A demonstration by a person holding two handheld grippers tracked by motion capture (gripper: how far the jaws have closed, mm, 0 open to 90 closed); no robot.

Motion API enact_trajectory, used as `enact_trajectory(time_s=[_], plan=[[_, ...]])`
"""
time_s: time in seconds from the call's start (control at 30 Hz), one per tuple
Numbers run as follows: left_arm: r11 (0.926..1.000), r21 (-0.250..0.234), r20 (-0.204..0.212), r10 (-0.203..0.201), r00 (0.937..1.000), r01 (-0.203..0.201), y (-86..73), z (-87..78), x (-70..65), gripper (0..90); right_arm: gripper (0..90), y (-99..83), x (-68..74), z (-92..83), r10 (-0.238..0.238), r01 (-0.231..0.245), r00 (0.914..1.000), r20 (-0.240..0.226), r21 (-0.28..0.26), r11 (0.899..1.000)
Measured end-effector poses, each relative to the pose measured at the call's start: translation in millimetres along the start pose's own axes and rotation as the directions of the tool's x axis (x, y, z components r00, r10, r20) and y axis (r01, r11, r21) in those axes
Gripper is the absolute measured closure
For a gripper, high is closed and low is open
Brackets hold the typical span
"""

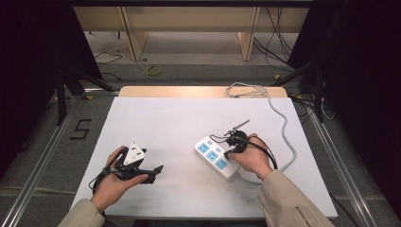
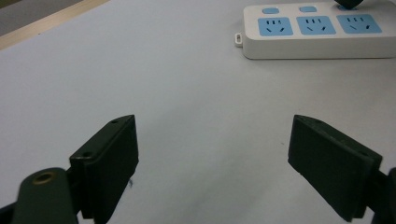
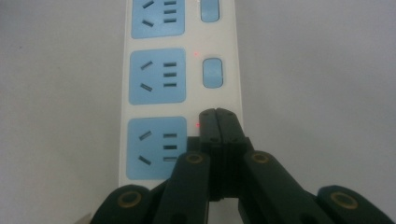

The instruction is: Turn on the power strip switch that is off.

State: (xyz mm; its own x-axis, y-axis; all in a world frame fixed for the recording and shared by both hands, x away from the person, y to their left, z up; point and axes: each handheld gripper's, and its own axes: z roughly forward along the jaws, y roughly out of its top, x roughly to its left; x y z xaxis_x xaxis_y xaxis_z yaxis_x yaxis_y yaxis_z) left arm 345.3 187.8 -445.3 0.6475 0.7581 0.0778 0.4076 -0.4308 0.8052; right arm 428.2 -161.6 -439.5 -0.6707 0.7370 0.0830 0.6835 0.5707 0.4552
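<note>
the high view looks down and forward over the whole bench (image 1: 165, 118). the left claw view sits low, facing across it toward the power strip (image 2: 317, 30). the right claw view hangs close above that same strip.

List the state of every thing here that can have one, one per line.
Power strip: flat on the table, all three sockets empty, cord attached.
Nearest switch: covered by the right tongs' tips; a red light glows beside it.
Middle switch: untouched; faint red light beside it.
Right tongs: shut, tips down on the strip where the nearest switch sits.
Left tongs: open, nothing between them, apart from the strip.
</note>
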Motion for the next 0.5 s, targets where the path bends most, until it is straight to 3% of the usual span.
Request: enact_trajectory(time_s=[0.5], plan=[[1.0000,0.002,0.000,0.001,1.0000,-0.001,0.2,0.3,0.1,15.8,90.0,-0.4,1.2,-0.8,0.004,-0.004,0.9999,0.010,-0.016,1.000]])
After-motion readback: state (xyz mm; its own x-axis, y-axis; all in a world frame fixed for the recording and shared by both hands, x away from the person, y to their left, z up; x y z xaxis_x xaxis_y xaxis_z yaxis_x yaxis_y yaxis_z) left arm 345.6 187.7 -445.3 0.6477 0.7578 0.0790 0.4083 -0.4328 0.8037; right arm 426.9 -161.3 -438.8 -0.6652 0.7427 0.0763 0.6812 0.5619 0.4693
